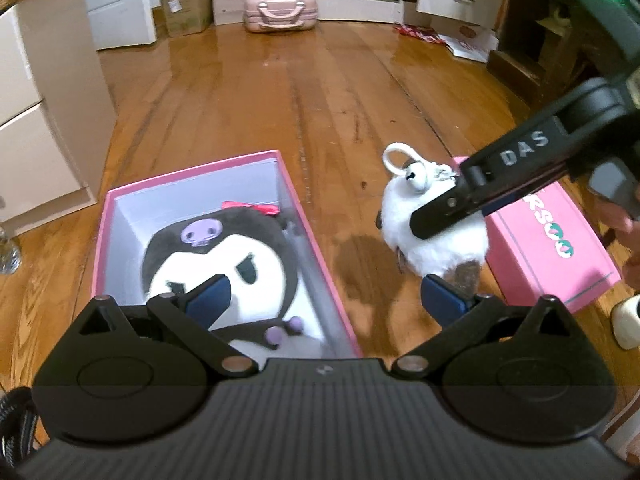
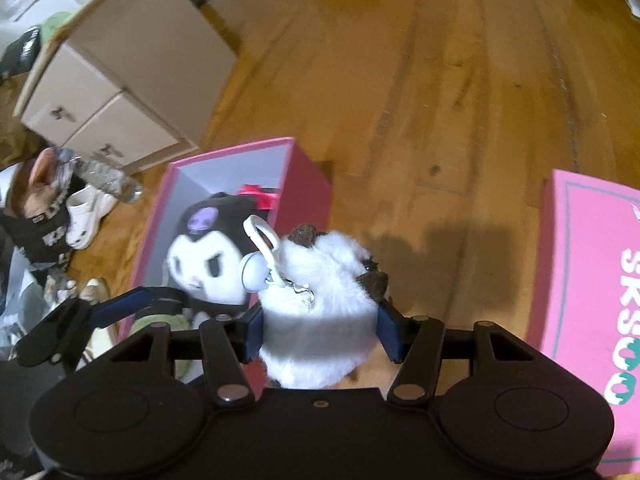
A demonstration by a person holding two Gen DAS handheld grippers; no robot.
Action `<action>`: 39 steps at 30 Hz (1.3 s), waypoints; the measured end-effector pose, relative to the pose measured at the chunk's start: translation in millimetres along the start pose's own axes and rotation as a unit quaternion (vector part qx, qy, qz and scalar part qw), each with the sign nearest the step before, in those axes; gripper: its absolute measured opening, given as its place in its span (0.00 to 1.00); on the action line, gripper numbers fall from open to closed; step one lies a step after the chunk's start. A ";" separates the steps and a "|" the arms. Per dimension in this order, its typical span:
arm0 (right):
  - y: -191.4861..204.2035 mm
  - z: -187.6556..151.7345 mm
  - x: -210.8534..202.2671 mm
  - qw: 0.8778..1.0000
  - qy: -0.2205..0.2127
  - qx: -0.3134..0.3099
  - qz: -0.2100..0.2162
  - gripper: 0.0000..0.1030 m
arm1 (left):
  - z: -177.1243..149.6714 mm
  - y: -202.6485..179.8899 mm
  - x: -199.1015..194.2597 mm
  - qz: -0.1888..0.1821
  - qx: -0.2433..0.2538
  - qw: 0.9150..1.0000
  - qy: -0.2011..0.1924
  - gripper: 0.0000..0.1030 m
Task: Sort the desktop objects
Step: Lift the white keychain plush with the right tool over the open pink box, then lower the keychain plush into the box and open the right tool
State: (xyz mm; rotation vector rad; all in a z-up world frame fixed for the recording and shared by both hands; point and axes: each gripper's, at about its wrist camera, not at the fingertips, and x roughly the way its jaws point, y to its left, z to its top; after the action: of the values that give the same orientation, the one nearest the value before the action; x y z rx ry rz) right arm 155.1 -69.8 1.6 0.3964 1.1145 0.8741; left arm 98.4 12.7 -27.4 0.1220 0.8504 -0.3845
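A pink open box (image 1: 294, 200) (image 2: 304, 168) stands on the wooden floor with a black-and-white Kuromi plush (image 1: 224, 252) (image 2: 208, 256) inside. My right gripper (image 2: 320, 328) is shut on a small white fluffy plush keychain (image 2: 324, 312) (image 1: 432, 236) with a white clip and bell, held in the air just right of the box. My left gripper (image 1: 320, 296) is open and empty, its left finger over the Kuromi plush and its right finger below the white plush. The right gripper's arm (image 1: 500, 172) crosses the left wrist view.
The pink box lid (image 1: 556, 248) (image 2: 588, 304) with lettering lies to the right. A beige drawer cabinet (image 1: 40, 120) (image 2: 120, 76) stands left. A pink suitcase (image 1: 280, 10) sits far back. Shoes and clutter (image 2: 80, 208) lie at the left.
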 end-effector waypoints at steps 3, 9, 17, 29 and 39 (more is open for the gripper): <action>16.6 0.3 -1.4 1.000 -0.021 -0.015 0.015 0.60 | -2.5 13.4 -4.0 0.014 -0.005 1.000 -0.003 1.00; 45.6 3.4 4.4 0.996 -0.062 -0.030 0.062 0.60 | -10.1 41.2 -5.5 0.037 -0.016 0.999 -0.003 1.00; 75.1 3.2 21.3 0.993 -0.056 -0.083 0.064 0.60 | -24.2 72.7 -3.2 0.057 -0.029 0.998 0.003 1.00; 77.8 -17.9 45.6 0.993 0.011 -0.109 0.038 0.61 | -21.9 72.0 -35.8 0.055 -0.003 0.998 -0.027 1.00; 79.1 -24.2 41.6 0.994 0.016 -0.103 0.041 0.69 | -22.2 69.2 -26.3 0.044 -0.009 0.999 -0.020 1.00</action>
State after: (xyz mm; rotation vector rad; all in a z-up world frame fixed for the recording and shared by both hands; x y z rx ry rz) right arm 107.9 8.0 19.4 0.2587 1.0310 1.0607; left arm 93.2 89.8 -25.4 0.1345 0.8054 -0.2956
